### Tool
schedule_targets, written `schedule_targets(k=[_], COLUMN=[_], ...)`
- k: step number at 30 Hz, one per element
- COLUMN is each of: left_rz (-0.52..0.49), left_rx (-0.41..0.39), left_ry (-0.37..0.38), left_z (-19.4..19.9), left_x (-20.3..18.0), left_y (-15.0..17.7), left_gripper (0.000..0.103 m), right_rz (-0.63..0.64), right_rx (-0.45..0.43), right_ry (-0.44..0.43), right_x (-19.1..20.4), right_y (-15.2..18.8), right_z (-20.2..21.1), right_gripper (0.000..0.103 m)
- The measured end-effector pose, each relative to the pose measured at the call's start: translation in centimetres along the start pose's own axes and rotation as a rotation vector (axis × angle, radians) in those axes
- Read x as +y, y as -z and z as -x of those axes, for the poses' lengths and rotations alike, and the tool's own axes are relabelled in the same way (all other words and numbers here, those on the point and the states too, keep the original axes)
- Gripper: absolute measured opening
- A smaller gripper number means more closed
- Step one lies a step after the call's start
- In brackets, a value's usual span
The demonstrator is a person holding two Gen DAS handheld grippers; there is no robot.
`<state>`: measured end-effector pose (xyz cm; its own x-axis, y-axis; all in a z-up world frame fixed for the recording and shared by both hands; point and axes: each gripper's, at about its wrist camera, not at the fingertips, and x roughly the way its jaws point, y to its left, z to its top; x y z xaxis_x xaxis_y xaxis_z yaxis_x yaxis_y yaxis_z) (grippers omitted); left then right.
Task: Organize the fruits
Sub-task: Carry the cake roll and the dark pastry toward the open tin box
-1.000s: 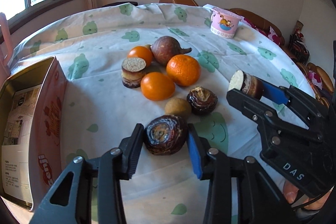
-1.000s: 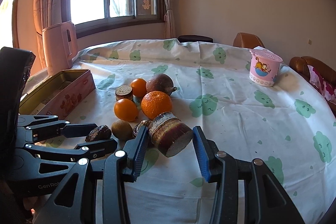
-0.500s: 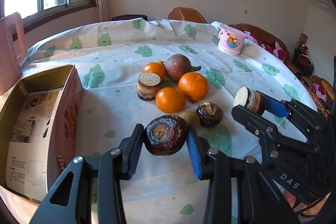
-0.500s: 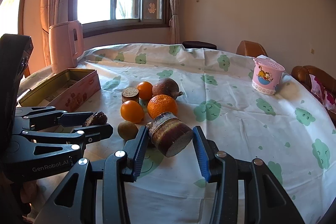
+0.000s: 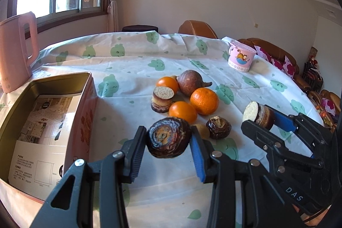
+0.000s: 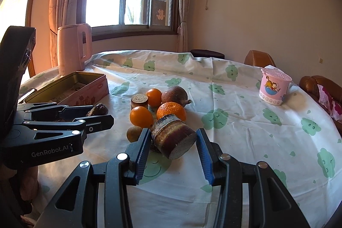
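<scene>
Inside the tin [image 5: 64, 80], only from the left gripper [image 5: 168, 143] clenching a dark fruit [image 5: 168, 140]: printed paper [image 5: 42, 121].

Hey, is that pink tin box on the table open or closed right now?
Open: the pink tin box has no lid on, and printed paper shows inside.

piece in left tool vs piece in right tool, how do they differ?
The left tool holds a dark, wrinkled, rounded brown piece with an orange-brown centre facing the camera. The right tool holds a banded brown cylindrical chunk with a flat, pale, grainy cut end. The rounded piece has no flat cut face in view; the cylindrical chunk is tilted, its cut end down and toward the camera. Both are clamped between the pads, clear of the tablecloth.
</scene>
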<state>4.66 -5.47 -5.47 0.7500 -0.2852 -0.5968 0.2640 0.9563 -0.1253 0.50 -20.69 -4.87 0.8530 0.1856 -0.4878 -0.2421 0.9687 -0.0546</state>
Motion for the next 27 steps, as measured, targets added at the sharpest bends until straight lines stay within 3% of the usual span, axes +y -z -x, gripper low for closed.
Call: schedule_targets(k=[27], left_rz=[-0.001], left_rx=[-0.145], left_ry=[-0.035], left_z=[2.4], left_x=[-0.1], left_y=[0.4], left_gripper=[0.042], right_rz=[0.030], right_rx=[-0.106], right_ry=[-0.025], right_x=[0.4], right_y=[0.4], right_z=[1.6], right_gripper=[0.045])
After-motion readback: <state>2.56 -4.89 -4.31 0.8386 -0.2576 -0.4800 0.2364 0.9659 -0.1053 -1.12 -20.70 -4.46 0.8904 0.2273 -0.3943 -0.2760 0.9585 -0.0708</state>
